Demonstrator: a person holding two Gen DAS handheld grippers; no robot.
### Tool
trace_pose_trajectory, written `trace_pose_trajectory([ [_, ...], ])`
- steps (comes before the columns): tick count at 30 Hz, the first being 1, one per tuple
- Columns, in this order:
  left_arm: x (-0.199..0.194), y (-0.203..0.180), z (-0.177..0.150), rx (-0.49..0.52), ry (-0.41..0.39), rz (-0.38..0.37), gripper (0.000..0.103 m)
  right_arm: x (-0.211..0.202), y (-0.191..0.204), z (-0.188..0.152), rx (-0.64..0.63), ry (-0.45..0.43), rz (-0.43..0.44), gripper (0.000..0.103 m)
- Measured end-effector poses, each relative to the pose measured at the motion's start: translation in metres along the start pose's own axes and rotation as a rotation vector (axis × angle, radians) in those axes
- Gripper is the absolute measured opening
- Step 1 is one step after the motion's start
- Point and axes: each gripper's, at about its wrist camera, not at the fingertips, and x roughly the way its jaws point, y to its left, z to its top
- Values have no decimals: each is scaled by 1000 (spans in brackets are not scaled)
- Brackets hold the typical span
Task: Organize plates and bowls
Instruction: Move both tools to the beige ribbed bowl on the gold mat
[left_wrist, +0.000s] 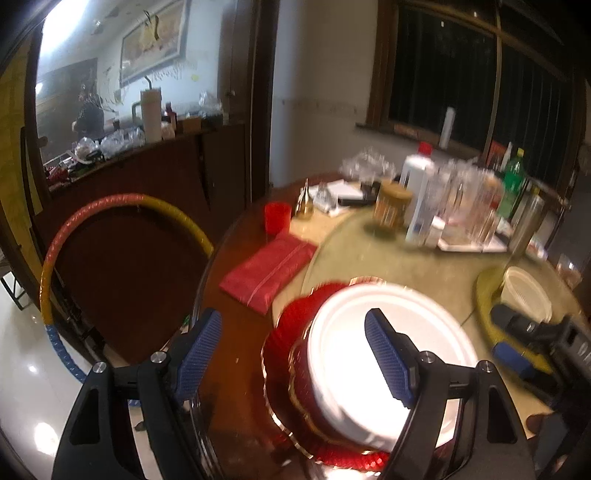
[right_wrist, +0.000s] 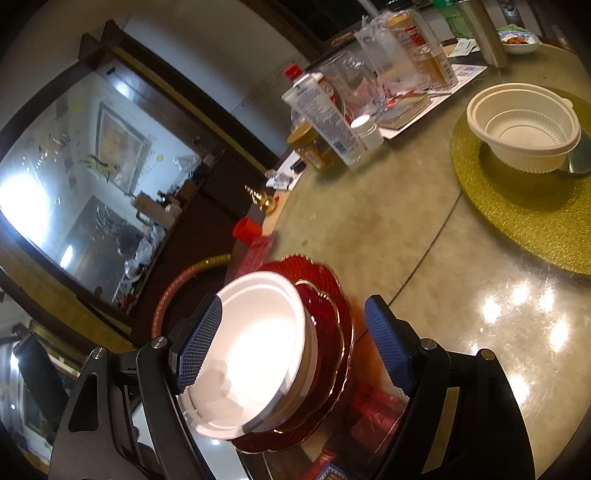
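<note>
A white disposable bowl (left_wrist: 373, 343) (right_wrist: 258, 343) sits on top of red gold-rimmed dishes (left_wrist: 303, 376) (right_wrist: 328, 332), which rest on a red placemat (left_wrist: 291, 325) at the table's near edge. My left gripper (left_wrist: 295, 358) is open just before this stack, and its right pad overlaps the white bowl in view. My right gripper (right_wrist: 293, 345) is open too. The stack shows between its fingers, which do not press on it. Nested white ribbed bowls (right_wrist: 521, 129) (left_wrist: 528, 295) stand on a gold placemat (right_wrist: 517, 199). In the left wrist view the right gripper (left_wrist: 506, 332) reaches in over that mat.
Bottles, glasses and a jar (left_wrist: 417, 199) (right_wrist: 332, 118) crowd the back of the round glass turntable (right_wrist: 424, 236). A red tissue pack (left_wrist: 269, 273) and a red cup (left_wrist: 277, 216) lie to the left. A striped hoop (left_wrist: 122, 206) leans by a dark cabinet beyond the table edge.
</note>
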Motion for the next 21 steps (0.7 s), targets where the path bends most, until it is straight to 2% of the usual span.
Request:
trace_pose_trajectory([
  [5, -23, -17, 18, -16, -105, -97, 83, -15, -6, 7, 40, -63, 17, 81],
  [8, -28, -41, 28, 1, -112, -190, 84, -31, -13, 18, 89, -104, 11, 81],
  [12, -19, -86, 39, 8, -46, -323, 84, -73, -39, 43, 183, -177, -5, 81],
  [16, -2, -150, 38, 64, 33, -437, 84, -119, -94, 62, 351, -277, -93, 81],
  [21, 36, -213, 24, 113, 142, -470, 84, -142, -158, 82, 534, -282, -119, 81],
])
